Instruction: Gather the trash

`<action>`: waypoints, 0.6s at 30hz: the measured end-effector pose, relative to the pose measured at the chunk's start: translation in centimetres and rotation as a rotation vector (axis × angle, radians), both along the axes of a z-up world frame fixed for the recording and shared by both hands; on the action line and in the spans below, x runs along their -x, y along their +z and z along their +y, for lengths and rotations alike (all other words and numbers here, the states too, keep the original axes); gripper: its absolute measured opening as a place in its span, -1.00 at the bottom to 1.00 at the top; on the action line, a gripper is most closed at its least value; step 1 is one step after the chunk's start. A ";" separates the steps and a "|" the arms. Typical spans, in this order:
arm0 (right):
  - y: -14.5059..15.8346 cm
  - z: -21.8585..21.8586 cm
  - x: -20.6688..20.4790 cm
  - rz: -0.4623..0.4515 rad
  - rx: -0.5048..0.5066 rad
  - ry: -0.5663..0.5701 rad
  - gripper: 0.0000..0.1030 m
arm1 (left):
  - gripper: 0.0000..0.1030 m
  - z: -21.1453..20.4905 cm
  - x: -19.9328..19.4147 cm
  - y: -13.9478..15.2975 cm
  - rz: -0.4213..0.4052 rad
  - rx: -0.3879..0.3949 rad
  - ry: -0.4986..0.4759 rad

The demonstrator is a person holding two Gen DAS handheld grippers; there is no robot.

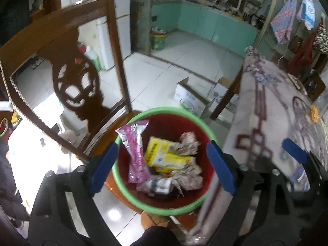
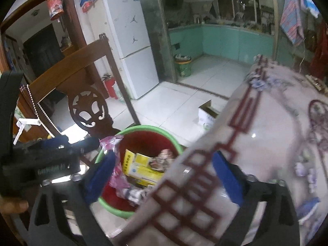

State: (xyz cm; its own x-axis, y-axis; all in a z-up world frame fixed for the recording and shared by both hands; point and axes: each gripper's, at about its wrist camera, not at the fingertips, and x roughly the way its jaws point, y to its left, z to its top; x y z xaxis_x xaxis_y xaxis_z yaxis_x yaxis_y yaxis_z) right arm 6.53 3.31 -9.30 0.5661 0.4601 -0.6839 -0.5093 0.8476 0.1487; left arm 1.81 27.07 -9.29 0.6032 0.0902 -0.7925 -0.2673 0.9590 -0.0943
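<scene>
Trash in the green-rimmed red plastic bin (image 1: 131, 196), crumpled wrappers (image 1: 185, 176) and a yellow carton (image 1: 164, 155), looks light and crushable, best pinched at folds; the left hand-held gripper (image 1: 162, 168) and right hand-held gripper (image 2: 164, 176) both hang released, empty.

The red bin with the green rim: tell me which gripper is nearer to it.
Left. The left gripper hangs right over the bin, fingers framing it. The right gripper sits off toward the table.

Both grippers (image 1: 162, 165) (image 2: 164, 179) spread, empty
</scene>
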 end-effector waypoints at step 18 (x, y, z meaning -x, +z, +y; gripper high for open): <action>12.9 -25.3 9.5 -0.579 0.090 -0.415 0.87 | 0.90 -21.3 2.2 12.2 -0.635 0.037 -0.201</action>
State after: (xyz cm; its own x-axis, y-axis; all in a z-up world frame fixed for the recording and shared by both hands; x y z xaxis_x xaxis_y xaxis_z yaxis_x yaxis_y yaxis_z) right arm -2.94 -21.98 3.57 0.9655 0.0845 -0.2463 -0.1187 0.9847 -0.1274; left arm -0.38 5.72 2.86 0.9561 -0.0926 -0.2782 0.0341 0.9775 -0.2080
